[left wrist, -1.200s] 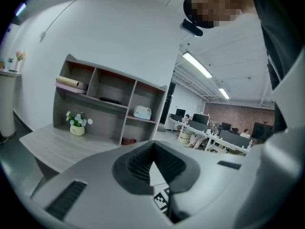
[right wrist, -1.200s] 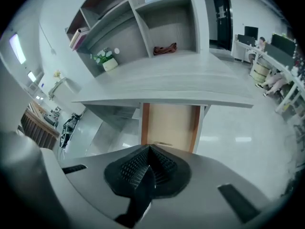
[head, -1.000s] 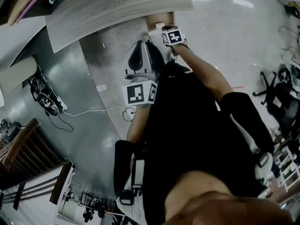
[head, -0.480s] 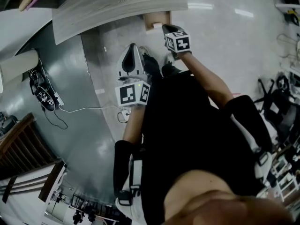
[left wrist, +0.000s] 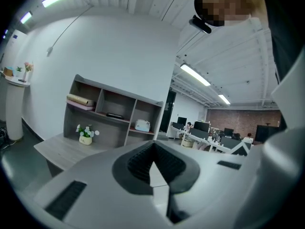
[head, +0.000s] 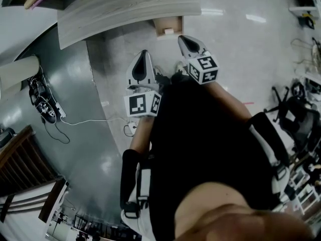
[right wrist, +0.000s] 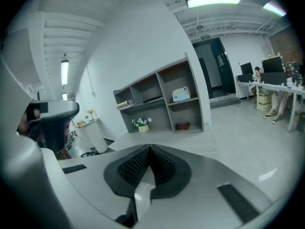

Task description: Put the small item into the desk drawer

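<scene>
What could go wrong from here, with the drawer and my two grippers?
The drawer seems to stand open under the desk edge, a small white item inside; a knee or gripper might bump it. The left gripper and right gripper, both shut and empty, hang close together and might knock on a careless swing. The cable on the floor beside the person might snag a foot.

Two white marker-cubed grippers, left gripper (head: 142, 55), right gripper (head: 183, 38), one grey wood-grain desk (head: 125, 6), one grey shelf unit (left wrist: 131, 123), one white flowerpot (left wrist: 86, 140)
</scene>
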Demonstrator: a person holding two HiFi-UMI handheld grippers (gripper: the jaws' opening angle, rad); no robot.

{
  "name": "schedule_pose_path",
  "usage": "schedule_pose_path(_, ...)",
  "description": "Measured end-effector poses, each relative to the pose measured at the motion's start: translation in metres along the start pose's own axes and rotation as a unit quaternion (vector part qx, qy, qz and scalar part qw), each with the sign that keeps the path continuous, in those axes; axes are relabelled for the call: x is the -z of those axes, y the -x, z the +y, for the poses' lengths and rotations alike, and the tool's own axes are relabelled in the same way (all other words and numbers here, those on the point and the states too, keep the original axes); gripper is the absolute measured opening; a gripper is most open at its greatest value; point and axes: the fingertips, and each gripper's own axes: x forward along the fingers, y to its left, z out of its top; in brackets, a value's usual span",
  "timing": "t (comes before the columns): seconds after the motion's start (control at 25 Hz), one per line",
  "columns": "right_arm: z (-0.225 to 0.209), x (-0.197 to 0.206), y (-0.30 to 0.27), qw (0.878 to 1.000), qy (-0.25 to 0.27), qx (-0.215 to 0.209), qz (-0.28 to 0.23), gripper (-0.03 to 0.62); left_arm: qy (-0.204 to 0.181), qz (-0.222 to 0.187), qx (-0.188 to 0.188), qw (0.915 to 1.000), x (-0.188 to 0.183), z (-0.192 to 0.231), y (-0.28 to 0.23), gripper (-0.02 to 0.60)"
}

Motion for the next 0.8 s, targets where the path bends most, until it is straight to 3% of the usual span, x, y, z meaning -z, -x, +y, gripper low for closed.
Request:
schedule_pose_path(0.32,0.052,-0.045,0.042,0.998,0.014,-0.031,-0.055,0.000,-0.007,0.003,0.017,0.9998,-0.004,0.012,0.008,-0.009)
schedule_pose_path(0.8,0.065,-0.058,0.053,0.996,0.030,-0.021,-0.081,0.000,-0.010,0.000,0.044,0.9990,-0.004,0.014,0.001,-0.009)
